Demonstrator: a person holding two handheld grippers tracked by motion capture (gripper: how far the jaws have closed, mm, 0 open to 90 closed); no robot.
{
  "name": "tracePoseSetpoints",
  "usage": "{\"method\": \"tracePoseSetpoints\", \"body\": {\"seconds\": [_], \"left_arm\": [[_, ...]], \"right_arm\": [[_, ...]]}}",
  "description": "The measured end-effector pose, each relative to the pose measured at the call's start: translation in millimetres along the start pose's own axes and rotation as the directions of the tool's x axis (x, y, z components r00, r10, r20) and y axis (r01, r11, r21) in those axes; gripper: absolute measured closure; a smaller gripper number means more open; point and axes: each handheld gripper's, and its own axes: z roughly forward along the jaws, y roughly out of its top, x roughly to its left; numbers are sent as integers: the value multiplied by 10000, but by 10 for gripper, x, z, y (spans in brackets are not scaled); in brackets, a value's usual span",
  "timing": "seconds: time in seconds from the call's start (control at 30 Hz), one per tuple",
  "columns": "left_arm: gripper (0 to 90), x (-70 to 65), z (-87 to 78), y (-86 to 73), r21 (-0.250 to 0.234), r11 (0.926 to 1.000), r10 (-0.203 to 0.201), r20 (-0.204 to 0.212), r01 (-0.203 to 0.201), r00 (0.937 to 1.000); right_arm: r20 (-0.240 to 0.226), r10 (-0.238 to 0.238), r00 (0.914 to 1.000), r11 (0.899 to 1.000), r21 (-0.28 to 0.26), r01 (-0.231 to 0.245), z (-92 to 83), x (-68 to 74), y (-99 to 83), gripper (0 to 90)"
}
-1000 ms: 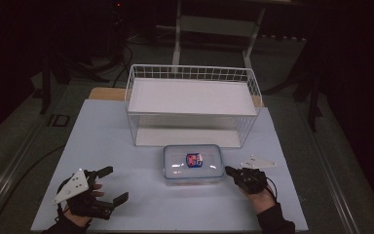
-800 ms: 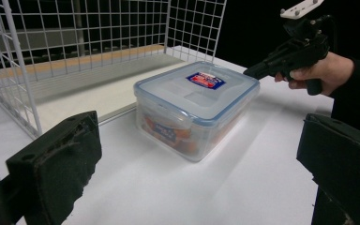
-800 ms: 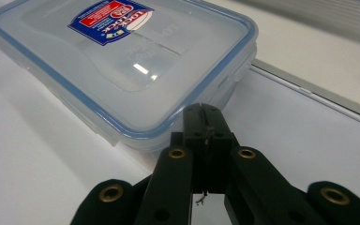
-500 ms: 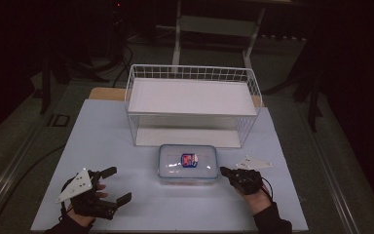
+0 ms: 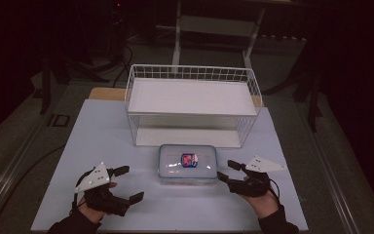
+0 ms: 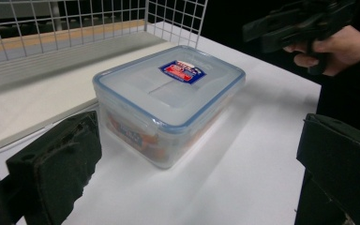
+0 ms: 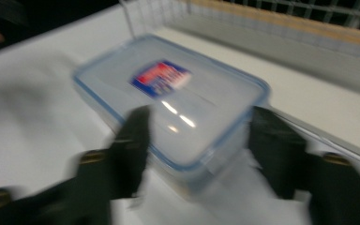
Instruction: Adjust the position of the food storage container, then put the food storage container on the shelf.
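Both grippers (image 5: 129, 184) (image 5: 228, 171) flank box (image 5: 188, 163) near rack (image 5: 191, 105).

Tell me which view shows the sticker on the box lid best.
The left gripper view: the sticker on the box is close and sharp there, red and blue. The right gripper view shows it large but blurred. The high view shows it small.

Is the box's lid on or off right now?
On. The lid sits flat on the box, its blue rim seated all around; whether its clips are latched, I cannot tell.
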Motion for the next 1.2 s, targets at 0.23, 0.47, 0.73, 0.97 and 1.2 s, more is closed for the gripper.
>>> {"method": "tracePoseSetpoints", "body": {"seconds": [0.23, 0.47, 0.73, 0.97, 1.2], "left_arm": [[4, 8, 107, 273, -125, 9995, 308, 306, -304, 9991], [4, 44, 326, 498, 27, 9996, 285, 667, -287, 9974], [4, 151, 506, 604, 487, 9974, -562, 681, 530, 9961], [3, 291, 659, 587, 511, 9873, -1538, 706, 1504, 9856], [3, 449, 853, 472, 1510, 9553, -2657, 615, 2542, 9621]], "right_arm": [[44, -625, 9980, 9972, -400, 626, -8, 37, 61, 114], [819, -1165, 9898, 9909, -585, 1215, 15, 24, 116, 156], [987, -558, 9935, 9966, -556, 615, 74, -16, 189, 178], [920, 265, 9954, 9996, 62, -272, 200, -112, 204, 174], [469, 1604, 9859, 9836, 759, -1636, 341, -216, 199, 111]]}}
